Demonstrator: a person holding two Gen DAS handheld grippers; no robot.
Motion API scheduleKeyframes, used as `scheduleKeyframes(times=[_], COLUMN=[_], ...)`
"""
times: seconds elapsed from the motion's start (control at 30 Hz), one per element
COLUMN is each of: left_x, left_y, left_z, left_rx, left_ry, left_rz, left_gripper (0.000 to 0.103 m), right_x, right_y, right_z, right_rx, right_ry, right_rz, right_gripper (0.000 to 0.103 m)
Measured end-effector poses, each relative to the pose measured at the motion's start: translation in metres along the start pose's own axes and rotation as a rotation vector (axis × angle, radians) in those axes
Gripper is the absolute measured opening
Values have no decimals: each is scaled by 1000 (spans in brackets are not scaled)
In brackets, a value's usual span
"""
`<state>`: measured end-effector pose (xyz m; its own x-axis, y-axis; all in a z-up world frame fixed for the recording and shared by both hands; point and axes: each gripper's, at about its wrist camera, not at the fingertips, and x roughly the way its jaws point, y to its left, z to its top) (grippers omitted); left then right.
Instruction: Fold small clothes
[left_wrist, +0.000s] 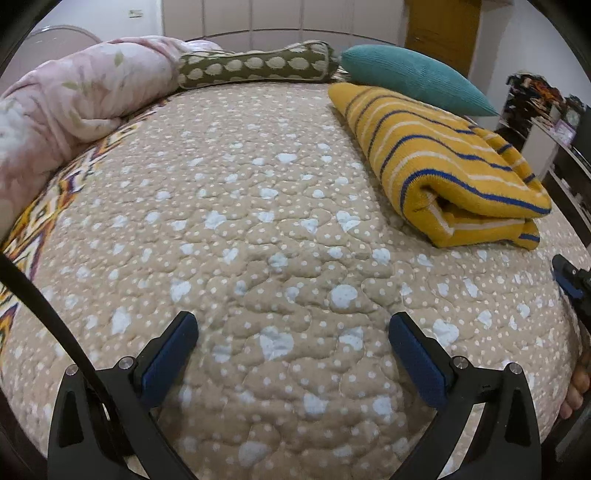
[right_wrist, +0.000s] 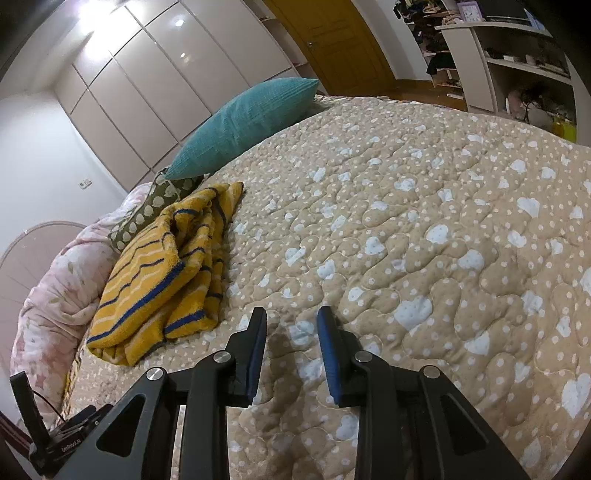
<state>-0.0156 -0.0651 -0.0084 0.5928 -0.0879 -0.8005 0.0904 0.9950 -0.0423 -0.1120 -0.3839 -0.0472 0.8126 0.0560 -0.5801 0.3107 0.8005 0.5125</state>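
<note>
A bed covered by a beige quilt (left_wrist: 280, 206) printed with pale blue hearts. A folded yellow sweater (left_wrist: 454, 177) with blue and white stripes lies on the quilt near a teal pillow (left_wrist: 413, 79). The left tongs (left_wrist: 293, 350) hover above bare quilt, spread wide apart and empty. The right tongs (right_wrist: 291, 334) stand slightly apart, empty, just beside the sweater without touching it.
</note>
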Motion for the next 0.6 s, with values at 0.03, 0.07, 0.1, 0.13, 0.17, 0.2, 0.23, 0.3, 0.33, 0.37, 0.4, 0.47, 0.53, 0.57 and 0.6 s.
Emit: scheduleKeyframes(times=[0.03, 0.07, 0.1, 0.13, 0.17, 0.2, 0.23, 0.3, 0.33, 0.37, 0.4, 0.47, 0.53, 0.57, 0.6], left_x=[-4, -7, -14, -18, -24, -28, -34, -42, -46, -49, -53, -59, -65, -67, -69], left_y=[0, -1, -2, -2, -4, -5, -9, -16, -20, -23, -28, -34, -42, -45, -50], left_z=[0, 0, 1, 2, 4, 6, 10, 16, 19, 22, 25, 29, 30, 30, 30], left_rx=[-5, -11, -19, -25, -31, -34, -35, -31, -31, -33, -40, -57, -69, -69, -66], left_ry=[-4, -12, -28, -37, -46, -52, -61, -73, -79, -81, -84, -90, -98, -98, -94], left_rz=[11, 25, 41, 46, 50, 52, 58, 63, 65, 65, 63, 61, 60, 60, 63], left_gripper=[103, 103, 103, 103, 103, 103, 103, 103, 103, 103, 103, 103, 103, 103, 103], right_x=[-1, -1, -1, -2, -2, -3, -3, -4, -5, -5, -5, -6, -6, -7, -7], right_y=[-1, -3, -4, -6, -7, -8, -9, -10, -11, -12, -12, -12, -12, -13, -12], right_z=[0, 0, 0, 0, 0, 0, 0, -1, -1, -1, -1, -2, -2, -2, -2], right_rx=[6, 10, 15, 18, 21, 24, 25, 27, 28, 30, 30, 26, 22, 21, 20], right_ry=[-2, -4, -5, -7, -9, -11, -12, -16, -18, -20, -21, -22, -22, -21, -21], right_rz=[8, 15, 25, 34, 43, 54, 62, 79, 85, 92, 94, 92, 89, 89, 89], right_gripper=[31, 31, 32, 32, 32, 33, 34, 35, 35, 35, 35, 35, 35, 35, 35])
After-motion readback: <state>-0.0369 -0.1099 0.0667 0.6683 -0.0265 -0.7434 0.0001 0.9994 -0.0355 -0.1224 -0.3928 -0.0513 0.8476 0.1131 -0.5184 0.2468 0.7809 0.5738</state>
